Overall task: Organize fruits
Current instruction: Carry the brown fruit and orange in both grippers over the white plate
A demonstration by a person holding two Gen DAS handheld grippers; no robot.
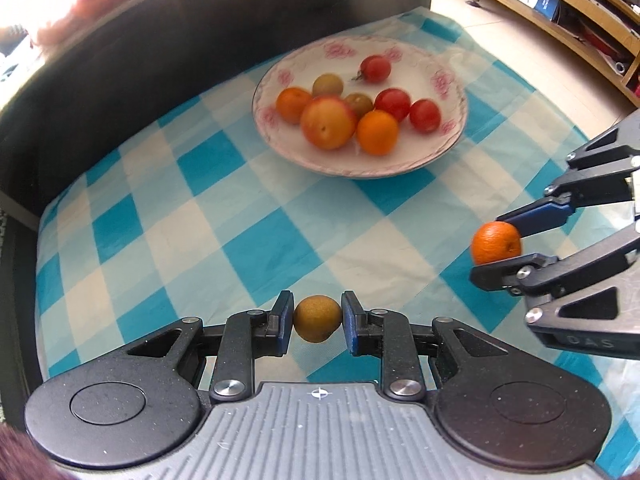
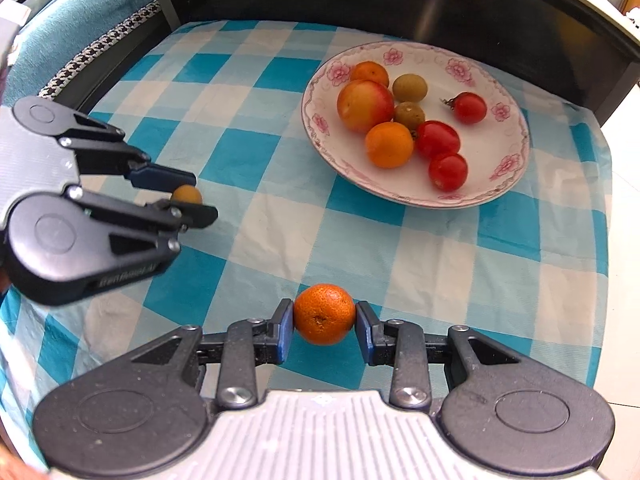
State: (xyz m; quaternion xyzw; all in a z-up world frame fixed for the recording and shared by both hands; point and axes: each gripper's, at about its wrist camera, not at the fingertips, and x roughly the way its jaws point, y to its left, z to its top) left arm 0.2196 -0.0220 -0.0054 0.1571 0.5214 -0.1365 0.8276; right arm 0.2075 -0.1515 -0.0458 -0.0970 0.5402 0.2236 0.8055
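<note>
My left gripper (image 1: 317, 320) is shut on a small yellow-brown fruit (image 1: 317, 319), held just above the blue checked cloth. In the right wrist view that same left gripper (image 2: 191, 197) shows at the left with the yellow-brown fruit (image 2: 186, 194) between its pads. My right gripper (image 2: 324, 316) is shut on a small orange (image 2: 324, 314); the left wrist view shows the right gripper (image 1: 498, 246) and its orange (image 1: 496, 242) at the right. A white flowered plate (image 1: 452, 136) (image 2: 512, 184) farther back holds several fruits: red tomatoes, oranges, a peach-coloured fruit and two greenish ones.
The blue-and-white checked cloth (image 1: 224, 216) covers a small table with a dark raised rim (image 1: 100, 92) behind. A wooden shelf (image 1: 560, 8) stands beyond on a tiled floor. A teal cushion (image 2: 80, 12) lies past the table's left edge.
</note>
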